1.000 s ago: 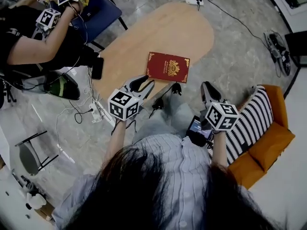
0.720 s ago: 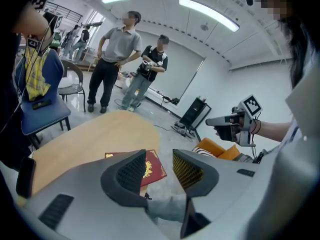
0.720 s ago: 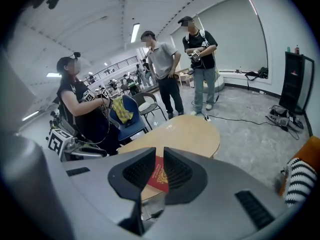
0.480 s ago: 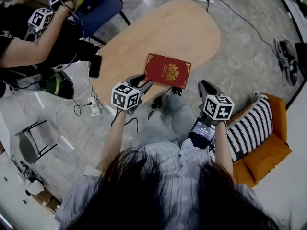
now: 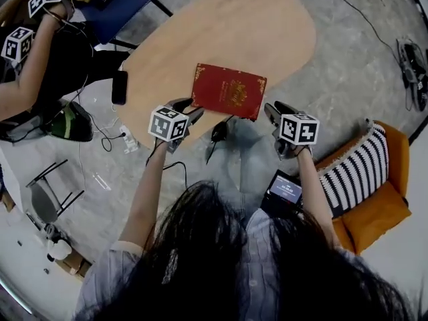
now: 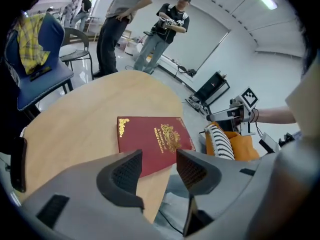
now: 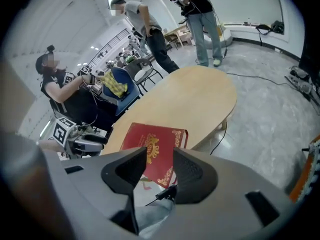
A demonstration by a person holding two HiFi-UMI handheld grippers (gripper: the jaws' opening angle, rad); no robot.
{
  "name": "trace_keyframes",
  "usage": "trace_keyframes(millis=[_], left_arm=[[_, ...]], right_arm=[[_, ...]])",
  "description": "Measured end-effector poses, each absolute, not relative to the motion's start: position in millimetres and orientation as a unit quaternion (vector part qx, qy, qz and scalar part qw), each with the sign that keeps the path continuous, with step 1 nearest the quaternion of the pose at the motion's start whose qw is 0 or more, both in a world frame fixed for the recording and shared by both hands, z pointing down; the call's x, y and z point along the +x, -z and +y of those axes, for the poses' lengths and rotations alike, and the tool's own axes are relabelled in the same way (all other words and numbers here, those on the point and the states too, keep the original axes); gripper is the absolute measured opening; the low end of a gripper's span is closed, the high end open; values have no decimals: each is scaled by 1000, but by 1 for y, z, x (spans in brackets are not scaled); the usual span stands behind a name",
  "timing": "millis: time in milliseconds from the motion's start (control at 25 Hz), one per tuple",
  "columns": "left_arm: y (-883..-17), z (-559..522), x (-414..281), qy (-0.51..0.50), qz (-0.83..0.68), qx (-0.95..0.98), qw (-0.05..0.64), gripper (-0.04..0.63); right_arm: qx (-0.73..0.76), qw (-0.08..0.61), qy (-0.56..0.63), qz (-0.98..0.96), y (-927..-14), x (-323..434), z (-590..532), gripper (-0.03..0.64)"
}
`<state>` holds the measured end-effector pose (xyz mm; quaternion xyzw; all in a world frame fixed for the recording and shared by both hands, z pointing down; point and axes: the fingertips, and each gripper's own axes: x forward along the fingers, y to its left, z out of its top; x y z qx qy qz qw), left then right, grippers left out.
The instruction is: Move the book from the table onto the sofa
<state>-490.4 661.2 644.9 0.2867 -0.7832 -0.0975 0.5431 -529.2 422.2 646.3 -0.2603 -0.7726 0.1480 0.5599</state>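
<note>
Since the book (image 5: 229, 91) lies flat at the near edge of the table (image 5: 221, 25), one corner just past it, and the sofa (image 5: 378, 206) stands well apart to the table's right, none of the move looks done: gripping, lifting, carrying and setting down all remain. At that same table edge the left gripper (image 6: 159, 156) and right gripper (image 7: 160, 156) flank the book's near corners, jaws partly apart and opening, nothing between the pads, neither seeming to touch it.
</note>
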Motion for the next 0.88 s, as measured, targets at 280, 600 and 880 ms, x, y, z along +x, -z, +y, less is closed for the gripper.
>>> trace_keyframes(millis=[280,600,880], left_arm=[[-689,688,-518,156,-804,206,536,273],[-736,694,-525,167,-780,206,567,293],[-757,687,-525,190,-757,228,581,295]], right_arm=[[-265,585,-177,-746,-700,-526,437,216],[-245,605,-184,-735,-747,-521,452,241],[-232,615,-190,-730,-763,-515,462,241]])
